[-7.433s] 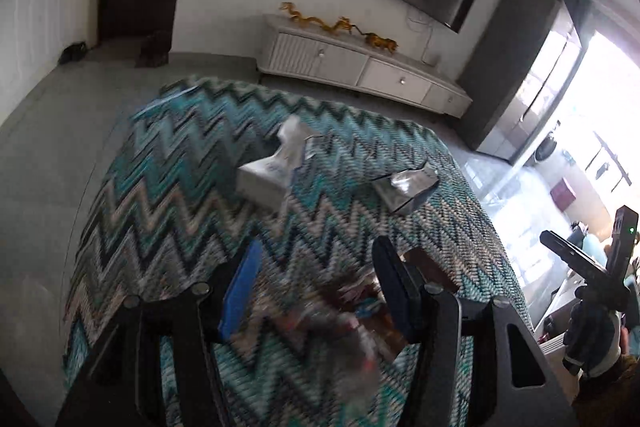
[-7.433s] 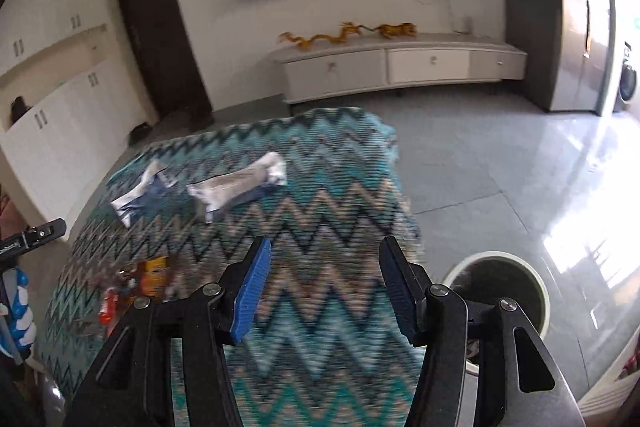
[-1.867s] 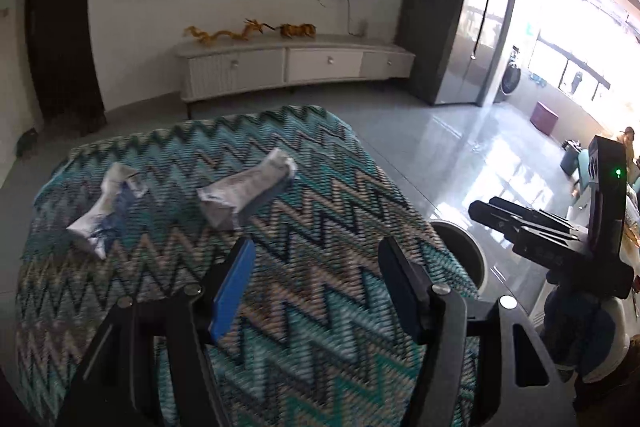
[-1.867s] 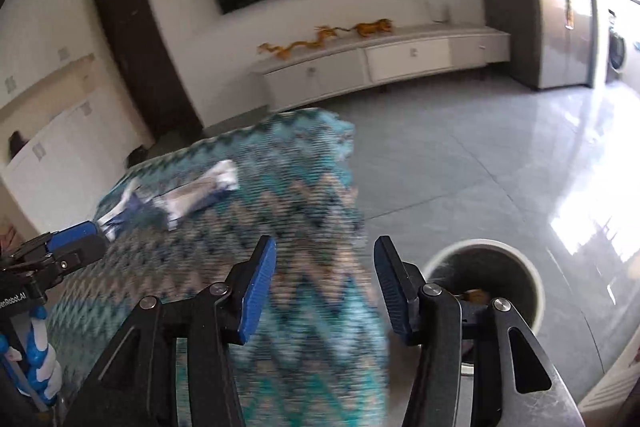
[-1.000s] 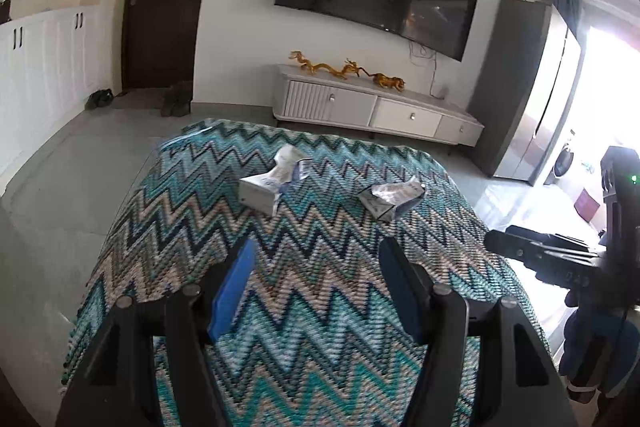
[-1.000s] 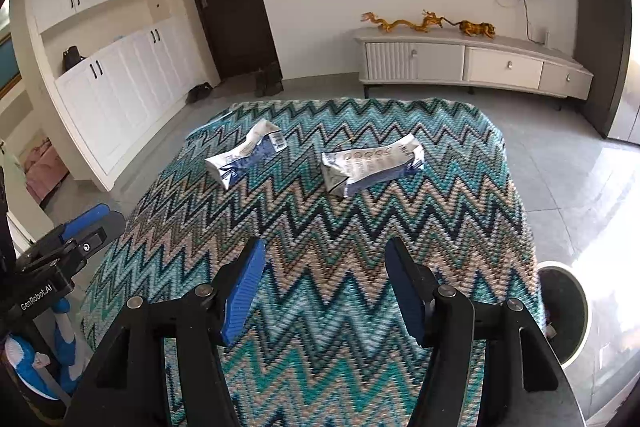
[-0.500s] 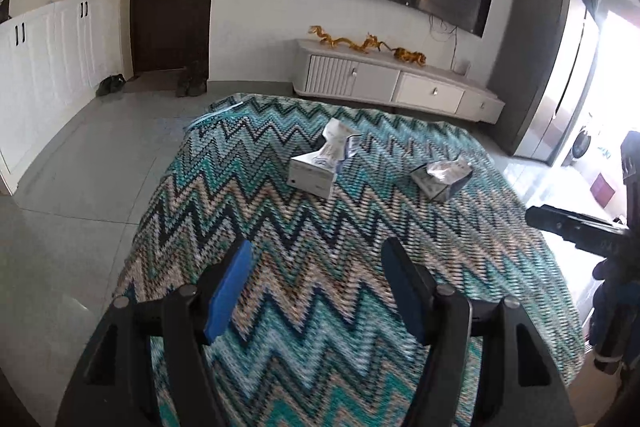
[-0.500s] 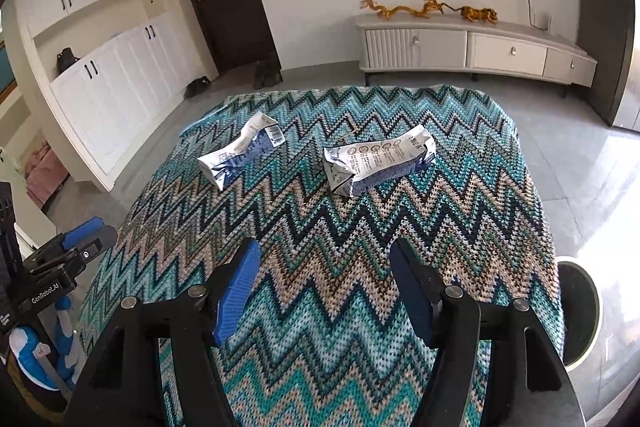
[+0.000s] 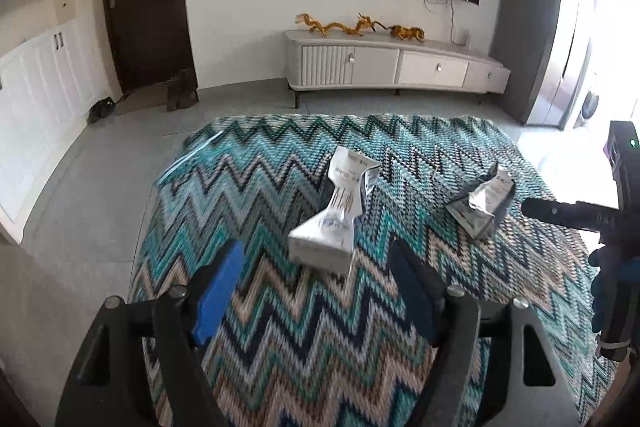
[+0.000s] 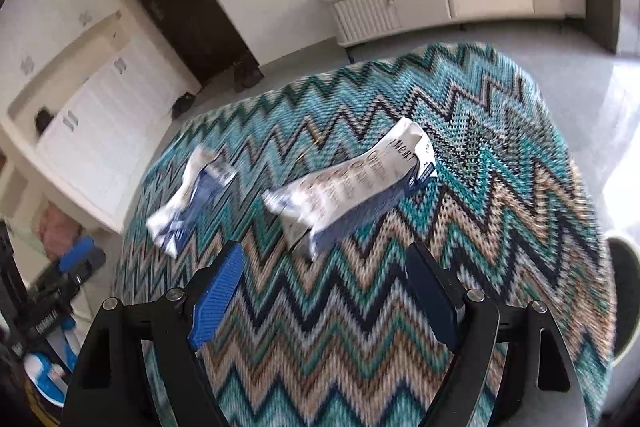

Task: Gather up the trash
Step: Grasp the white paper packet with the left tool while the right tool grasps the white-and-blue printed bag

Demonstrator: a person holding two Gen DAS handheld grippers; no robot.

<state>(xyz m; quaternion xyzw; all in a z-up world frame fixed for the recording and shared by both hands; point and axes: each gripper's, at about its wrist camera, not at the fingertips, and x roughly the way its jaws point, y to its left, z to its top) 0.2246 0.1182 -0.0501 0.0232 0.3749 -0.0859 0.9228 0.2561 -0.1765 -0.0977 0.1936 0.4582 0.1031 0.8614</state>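
Observation:
Two crushed white-and-blue cartons lie on the zigzag tablecloth (image 9: 280, 347). The left carton (image 9: 332, 219) sits just ahead of my left gripper (image 9: 316, 291), whose jaws are opening with nothing between them. The right carton (image 9: 484, 203) lies further right, near the tip of the other gripper. In the right wrist view that carton (image 10: 352, 187) lies just beyond my right gripper (image 10: 324, 287), which is also opening and empty. The left carton (image 10: 192, 195) shows further left there, with the left gripper's blue finger (image 10: 76, 255) at the table's edge.
A round trash bin (image 10: 624, 291) stands on the floor off the table's right edge. Beyond the table are grey floor tiles, a low white TV cabinet (image 9: 392, 67) with golden figures, a dark door (image 9: 144, 7) and white cupboards on the left.
Both grippers have come forward and down toward the cartons, which now look larger and closer. Both pairs of jaws stand wider apart. The right wrist view has rolled and is blurred.

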